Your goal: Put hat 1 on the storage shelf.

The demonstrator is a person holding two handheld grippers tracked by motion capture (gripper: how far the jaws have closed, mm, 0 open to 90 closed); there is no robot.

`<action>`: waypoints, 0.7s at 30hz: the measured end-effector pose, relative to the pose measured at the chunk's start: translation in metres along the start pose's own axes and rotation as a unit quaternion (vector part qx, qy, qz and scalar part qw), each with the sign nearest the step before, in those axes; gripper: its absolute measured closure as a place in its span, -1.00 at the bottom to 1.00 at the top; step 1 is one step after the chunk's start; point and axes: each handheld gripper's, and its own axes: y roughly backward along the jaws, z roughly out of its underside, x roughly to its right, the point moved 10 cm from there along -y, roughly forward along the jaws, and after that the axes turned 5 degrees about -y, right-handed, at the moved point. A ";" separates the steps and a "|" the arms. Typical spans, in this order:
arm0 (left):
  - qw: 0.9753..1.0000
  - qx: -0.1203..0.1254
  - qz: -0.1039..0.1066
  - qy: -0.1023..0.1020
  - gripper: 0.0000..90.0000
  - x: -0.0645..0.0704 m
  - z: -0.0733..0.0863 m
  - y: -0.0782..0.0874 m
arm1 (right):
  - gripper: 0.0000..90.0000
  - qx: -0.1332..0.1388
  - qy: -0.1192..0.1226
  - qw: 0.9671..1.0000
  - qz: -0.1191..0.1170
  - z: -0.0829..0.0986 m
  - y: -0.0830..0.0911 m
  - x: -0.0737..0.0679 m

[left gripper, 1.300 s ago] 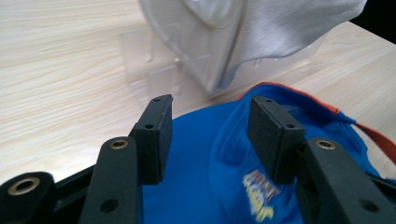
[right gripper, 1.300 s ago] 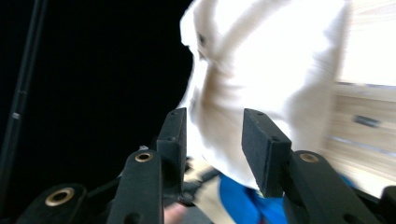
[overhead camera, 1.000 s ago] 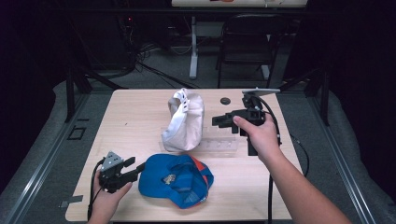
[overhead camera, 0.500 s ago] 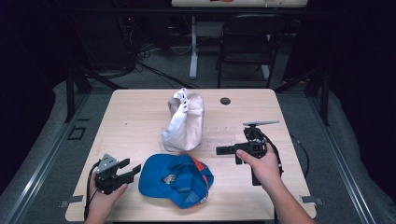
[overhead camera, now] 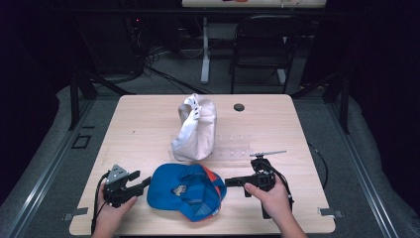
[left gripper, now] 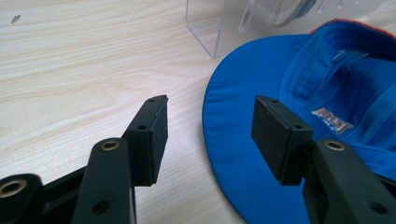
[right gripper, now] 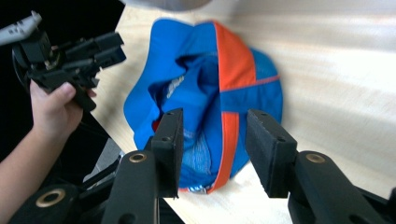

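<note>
A blue cap with an orange panel lies upside down near the table's front edge. My left gripper sits just left of it, open. In the left gripper view its jaws stand apart around the edge of the cap's blue brim, not touching it. My right gripper is level with the cap's right side, open. In the right gripper view it points at the cap's inside. A white cap rests on a clear stand behind.
The clear acrylic stand rises just beyond the blue brim. A small black disc lies at the table's back right. The wooden table is bare at the left. A chair stands behind it.
My right gripper has come down from beside the white cap at the right to the front edge, now pointing at the blue cap. The left gripper has barely shifted.
</note>
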 end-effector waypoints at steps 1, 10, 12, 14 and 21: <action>1.000 -0.002 -0.001 -0.002 0.03 0.000 0.000 0.000 | 0.28 -0.003 -0.002 1.000 0.001 0.004 -0.002 0.001; 1.000 -0.009 -0.007 -0.012 0.03 0.001 0.004 0.000 | 0.26 -0.039 -0.036 0.998 -0.027 0.033 -0.026 0.014; 1.000 -0.008 -0.009 -0.013 0.03 0.000 0.005 0.000 | 0.25 -0.046 -0.040 0.998 -0.034 0.037 -0.031 0.016; 1.000 -0.006 -0.011 -0.012 0.03 0.000 0.005 0.001 | 0.26 -0.051 -0.042 0.997 -0.030 0.039 -0.036 0.020; 1.000 -0.008 -0.015 -0.011 0.03 -0.004 0.009 0.007 | 0.26 -0.078 -0.047 0.995 -0.030 0.047 -0.051 0.025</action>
